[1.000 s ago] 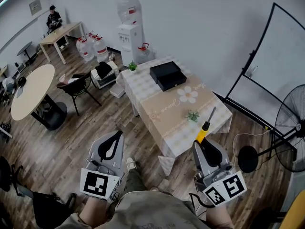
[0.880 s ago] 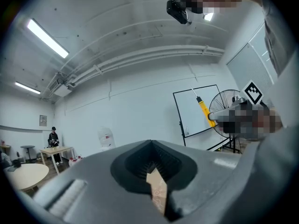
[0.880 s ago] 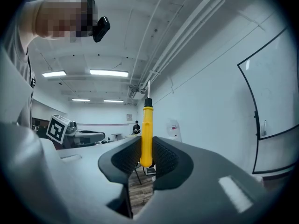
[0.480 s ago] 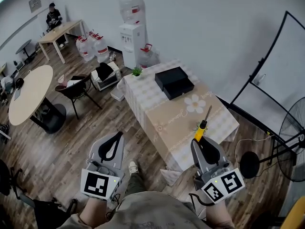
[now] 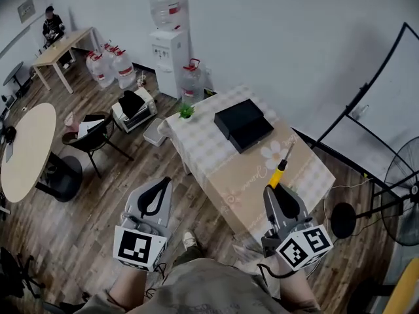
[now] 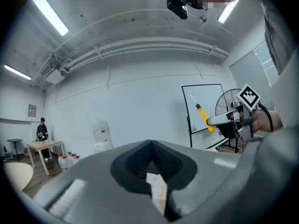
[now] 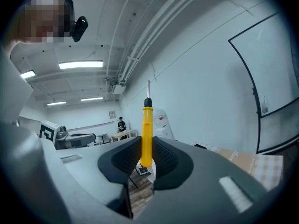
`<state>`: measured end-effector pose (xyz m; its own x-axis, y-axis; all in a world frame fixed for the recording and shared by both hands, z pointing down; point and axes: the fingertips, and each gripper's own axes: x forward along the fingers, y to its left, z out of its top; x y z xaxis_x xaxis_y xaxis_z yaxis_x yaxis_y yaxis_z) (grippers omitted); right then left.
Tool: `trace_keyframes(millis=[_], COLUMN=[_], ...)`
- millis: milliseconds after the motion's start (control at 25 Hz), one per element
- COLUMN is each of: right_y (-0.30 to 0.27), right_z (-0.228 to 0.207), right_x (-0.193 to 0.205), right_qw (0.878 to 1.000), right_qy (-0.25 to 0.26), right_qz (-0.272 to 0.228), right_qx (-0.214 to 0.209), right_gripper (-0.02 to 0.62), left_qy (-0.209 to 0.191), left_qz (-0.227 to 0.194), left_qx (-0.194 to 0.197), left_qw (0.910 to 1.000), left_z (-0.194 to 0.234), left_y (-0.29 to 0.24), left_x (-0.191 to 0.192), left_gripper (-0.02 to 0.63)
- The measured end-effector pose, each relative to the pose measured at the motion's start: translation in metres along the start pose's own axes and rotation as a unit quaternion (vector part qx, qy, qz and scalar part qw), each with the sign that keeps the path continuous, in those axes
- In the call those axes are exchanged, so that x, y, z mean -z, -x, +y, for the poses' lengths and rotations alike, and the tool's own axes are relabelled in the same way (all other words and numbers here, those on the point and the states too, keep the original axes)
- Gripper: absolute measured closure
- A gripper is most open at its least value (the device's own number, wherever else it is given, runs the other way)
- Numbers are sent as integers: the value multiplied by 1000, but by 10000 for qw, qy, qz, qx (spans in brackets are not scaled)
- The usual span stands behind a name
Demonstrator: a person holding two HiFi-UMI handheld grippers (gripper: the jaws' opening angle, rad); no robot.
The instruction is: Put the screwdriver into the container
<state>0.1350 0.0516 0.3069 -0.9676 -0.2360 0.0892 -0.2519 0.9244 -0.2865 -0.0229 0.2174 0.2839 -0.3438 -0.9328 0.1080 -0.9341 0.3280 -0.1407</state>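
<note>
My right gripper (image 5: 275, 193) is shut on the yellow handle of a screwdriver (image 5: 280, 171), whose metal shaft points up and away over the near edge of the cloth-covered table (image 5: 213, 154). In the right gripper view the screwdriver (image 7: 146, 133) stands upright between the jaws of that gripper (image 7: 145, 160). A black box-shaped container (image 5: 242, 124) lies on the far half of the table, well beyond the tip. My left gripper (image 5: 157, 188) is shut and empty, held over the wooden floor left of the table. The left gripper view shows the screwdriver (image 6: 202, 113) at the right.
A water dispenser (image 5: 169, 41) and water bottles (image 5: 105, 67) stand by the far wall. A chair (image 5: 91, 133) and a round table (image 5: 23, 152) are at the left. A standing fan (image 5: 402, 188) and a board frame (image 5: 366, 97) are to the right. A small plant (image 5: 187, 111) sits on the table corner.
The head view has shifted left and nearer to the table. The screwdriver tip now reaches further over the cloth toward the black container. Both grippers keep their hold states.
</note>
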Motion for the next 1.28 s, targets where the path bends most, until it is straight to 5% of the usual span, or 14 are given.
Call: trace_keyframes(millis=[440,1280], right_y=[-116,-232], right_z=[-16,-155], right_x=[21,94], right_qw=[9936,9464], right_qy=[-822,-2723], right_qz=[96,320], right_qx=[765,1705], right_gripper=[497,497], left_qy=[-89,-255], left_qz=[37,371], left_qx=[666,1574], left_qw=[9977,9865], left_z=[95,116], left_y=[-91,-275], left_x=[22,71], left_gripper=[606,604])
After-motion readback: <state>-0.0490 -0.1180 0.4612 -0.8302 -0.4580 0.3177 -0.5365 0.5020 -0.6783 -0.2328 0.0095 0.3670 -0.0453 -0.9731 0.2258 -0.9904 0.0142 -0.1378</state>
